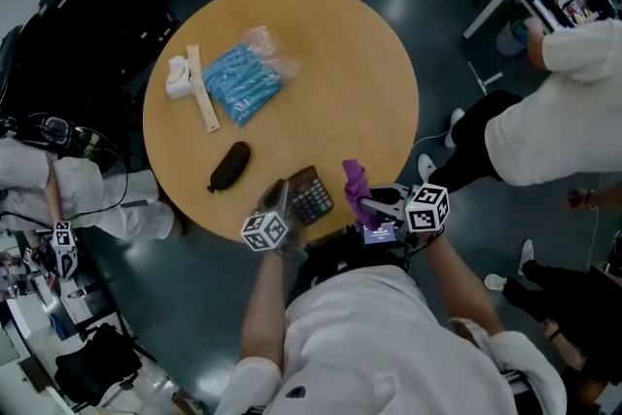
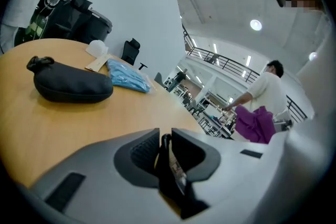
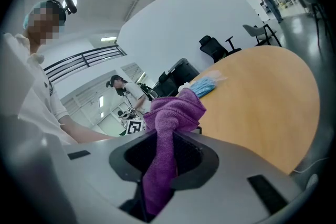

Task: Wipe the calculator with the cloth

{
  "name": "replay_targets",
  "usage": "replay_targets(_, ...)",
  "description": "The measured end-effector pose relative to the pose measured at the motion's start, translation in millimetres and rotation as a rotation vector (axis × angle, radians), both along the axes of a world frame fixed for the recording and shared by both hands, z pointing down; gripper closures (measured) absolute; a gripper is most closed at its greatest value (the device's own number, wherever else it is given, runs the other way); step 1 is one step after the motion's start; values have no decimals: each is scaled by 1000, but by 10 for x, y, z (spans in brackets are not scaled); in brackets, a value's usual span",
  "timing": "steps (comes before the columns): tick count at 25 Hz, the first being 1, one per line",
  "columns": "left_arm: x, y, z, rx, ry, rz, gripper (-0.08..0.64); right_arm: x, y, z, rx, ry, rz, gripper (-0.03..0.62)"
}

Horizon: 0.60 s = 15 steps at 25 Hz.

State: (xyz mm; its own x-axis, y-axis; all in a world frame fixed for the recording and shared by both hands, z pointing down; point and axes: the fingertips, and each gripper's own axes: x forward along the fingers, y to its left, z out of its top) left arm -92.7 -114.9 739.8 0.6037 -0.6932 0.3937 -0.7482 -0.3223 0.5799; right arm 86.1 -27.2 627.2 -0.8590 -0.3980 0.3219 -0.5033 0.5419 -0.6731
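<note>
As we look down at the round light-brown wooden table (image 1: 330, 53), a dark shiny floor (image 1: 175, 296) lies all around it. Our left gripper (image 2: 164, 145) pinches the flat black calculator (image 1: 313, 197) at the near table edge. Our right gripper (image 3: 165, 152) pinches the soft purple cloth (image 3: 173, 113), just beside it. Farther back lie a black pouch (image 1: 229, 166), a blue pack in clear plastic (image 1: 243, 81) and a pale wooden stick (image 1: 202, 92).

On the round wooden table (image 1: 374, 63), a black pouch (image 2: 68, 87) lies just ahead and left of the left jaws. Farther out beyond it sits a clear bag of blue pieces (image 2: 127, 77), with a pale wooden strip (image 1: 203, 92) and a white roll (image 1: 178, 78) alongside.
</note>
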Motion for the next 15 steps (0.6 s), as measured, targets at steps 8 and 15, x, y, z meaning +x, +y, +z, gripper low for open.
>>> replay_targets(8,-195,46,210,-86,-133,-74,492,-26,-57,103,-12,41,22,500)
replay_targets(15,-448,19,182,-83,-181,-183,492,-130,-163,178,-15,73,35,500)
